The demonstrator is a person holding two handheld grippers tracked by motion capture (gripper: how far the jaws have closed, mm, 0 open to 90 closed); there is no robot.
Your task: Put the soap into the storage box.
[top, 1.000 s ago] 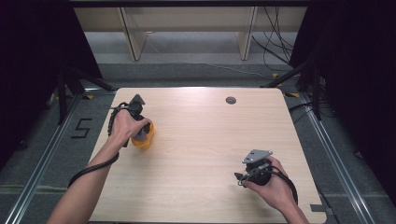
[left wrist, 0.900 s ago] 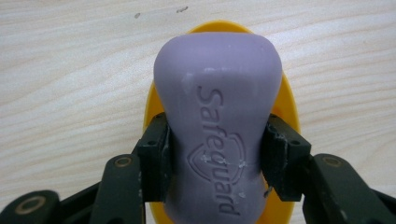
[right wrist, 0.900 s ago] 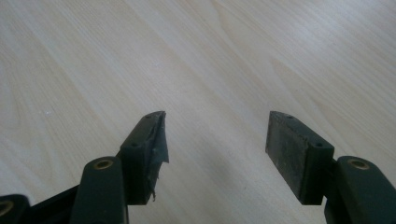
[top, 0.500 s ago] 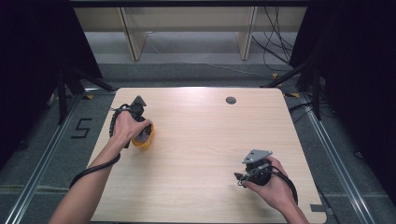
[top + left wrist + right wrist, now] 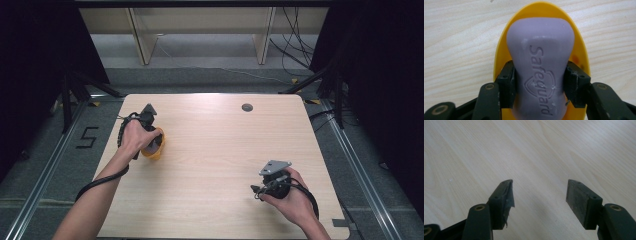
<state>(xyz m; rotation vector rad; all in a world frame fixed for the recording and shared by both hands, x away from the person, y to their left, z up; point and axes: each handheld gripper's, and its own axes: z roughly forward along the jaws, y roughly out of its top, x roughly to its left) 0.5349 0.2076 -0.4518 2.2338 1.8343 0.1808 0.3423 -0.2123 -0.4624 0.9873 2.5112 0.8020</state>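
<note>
Left tongs [image 5: 540, 82] w/ pads pinching the soap bar [image 5: 541, 62] at its narrow waist; bar sits in a yellow dish [image 5: 499, 57] at the desk's [image 5: 220, 150] left side. Soap prob. stiff but slick, moderate wt, so waist is the best hold. Right tongs [image 5: 540, 200] spread, holding nothing, near right.

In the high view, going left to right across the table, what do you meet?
Left hand-held gripper clamped on the purple soap in its yellow dish → small dark round spot on the far tabletop → right hand-held gripper, jaws open.
</note>
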